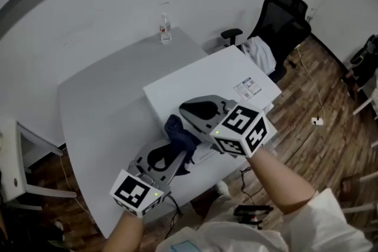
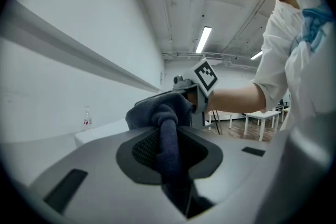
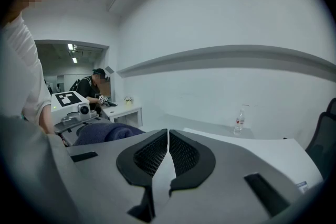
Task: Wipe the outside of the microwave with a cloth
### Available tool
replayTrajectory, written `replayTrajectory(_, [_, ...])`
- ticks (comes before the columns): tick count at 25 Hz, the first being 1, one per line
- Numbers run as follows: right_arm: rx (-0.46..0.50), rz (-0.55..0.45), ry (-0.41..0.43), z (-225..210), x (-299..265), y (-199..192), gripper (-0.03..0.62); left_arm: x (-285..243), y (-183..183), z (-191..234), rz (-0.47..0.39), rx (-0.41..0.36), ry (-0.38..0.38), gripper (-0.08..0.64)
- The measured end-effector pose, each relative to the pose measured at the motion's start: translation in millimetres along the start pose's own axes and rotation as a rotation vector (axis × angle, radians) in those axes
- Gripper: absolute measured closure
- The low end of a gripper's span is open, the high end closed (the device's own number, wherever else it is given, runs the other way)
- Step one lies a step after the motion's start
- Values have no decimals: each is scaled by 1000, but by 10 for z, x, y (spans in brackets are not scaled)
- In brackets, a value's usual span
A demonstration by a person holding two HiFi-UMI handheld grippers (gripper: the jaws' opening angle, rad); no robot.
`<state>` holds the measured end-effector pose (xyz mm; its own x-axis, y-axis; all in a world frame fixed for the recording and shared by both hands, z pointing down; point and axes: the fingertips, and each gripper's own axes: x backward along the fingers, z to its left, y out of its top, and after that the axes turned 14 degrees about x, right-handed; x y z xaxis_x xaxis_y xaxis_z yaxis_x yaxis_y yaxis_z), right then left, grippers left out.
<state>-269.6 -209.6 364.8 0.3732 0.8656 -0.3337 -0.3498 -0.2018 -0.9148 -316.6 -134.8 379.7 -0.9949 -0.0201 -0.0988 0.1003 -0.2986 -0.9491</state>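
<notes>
between my left tongs [image 2: 169, 150]: dark blue cloth [image 2: 163, 113], bunched, one thick fold clamped by pads, rest bulging out past tips. head view puts cloth at near left edge of white microwave [image 1: 207, 88]; touching it or not, cannot tell. microwave boxy, plain white top, label sticker near right corner. my right tongs [image 3: 168, 152] closed on nothing, pads meeting, just beside cloth. microwave sits on grey table [image 1: 94, 121]; clear water bottle [image 1: 165, 29] at far edge. white wall behind, wood floor [image 1: 322, 147], black office chair [image 1: 283, 18] at right.
</notes>
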Motion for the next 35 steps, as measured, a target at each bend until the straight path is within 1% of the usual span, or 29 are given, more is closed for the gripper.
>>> replayTrajectory(5, [-11,-11,-38,-165,322,-72,558,-267,278,-109,-25,68,25,492])
replayTrajectory(8, [-17,-22,-63,-326,531,-118,558,-490,396,-204,-15,77,29,492])
replayTrajectory(12, [-30,-38,-86,-607,818,-227,558,-864,472,-298,2,91,40,492])
replayTrajectory(15, [-40,-49,-98,-865,1071,-354,558,-1198,475,-353,17,100,65,492])
replayTrajectory(19, [-55,-59,-108,-1227,1414,-549,558,-1647,445,-394,28,136,95,492])
replayTrajectory(23, [-53,-55,-89,-1556,1650,-748,558,-2069,438,-356,32,155,139,492])
replayTrajectory(28, [-65,-62,-48,-1858,1840,-969,558,-2536,487,-386,55,164,202,492])
replayTrajectory(33, [-53,-79,-7,-2005,1991,-1085,558,-2779,527,-396,36,189,262,492])
replayTrajectory(35, [-48,-87,0,-2084,2051,-1137,558,-2876,505,-380,42,203,287,492])
